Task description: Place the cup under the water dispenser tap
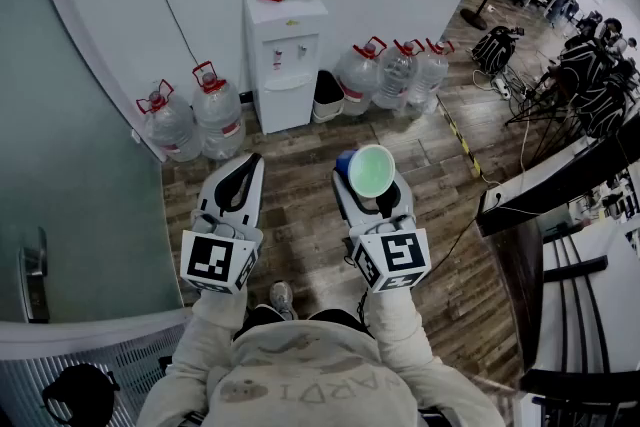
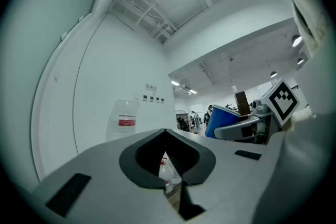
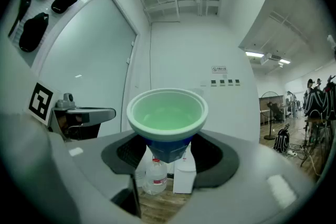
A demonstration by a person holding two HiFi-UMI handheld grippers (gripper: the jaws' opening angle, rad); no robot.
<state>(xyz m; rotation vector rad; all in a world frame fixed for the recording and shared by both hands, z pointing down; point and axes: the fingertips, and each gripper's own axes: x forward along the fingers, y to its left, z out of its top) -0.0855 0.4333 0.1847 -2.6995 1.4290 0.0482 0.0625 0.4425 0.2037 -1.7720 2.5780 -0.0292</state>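
**Though gripped, cup (image 3: 167, 118) well short of water dispenser (image 1: 285, 55)**

While the right gripper (image 3: 167, 157) pinches the blue cup's base, its mouth toward the camera, the left gripper (image 2: 167, 160) carries nothing, jaws pressed together. In the head view the dispenser stands at eleven o'clock, well apart. Pickup looks done; carrying and placing remain.

Blue cup (image 3: 167, 113), green inside, upright, gripped between fingers (image 3: 218, 157); white water dispenser (image 1: 287, 65) against wall, well apart.

- Two big water jugs (image 1: 218, 115) are standing side by side on the wooden floor (image 1: 300, 215).
- Three more jugs (image 1: 395, 73) are clustering farther right.
- A black backpack (image 1: 492, 48) is sitting on the floor beyond them.
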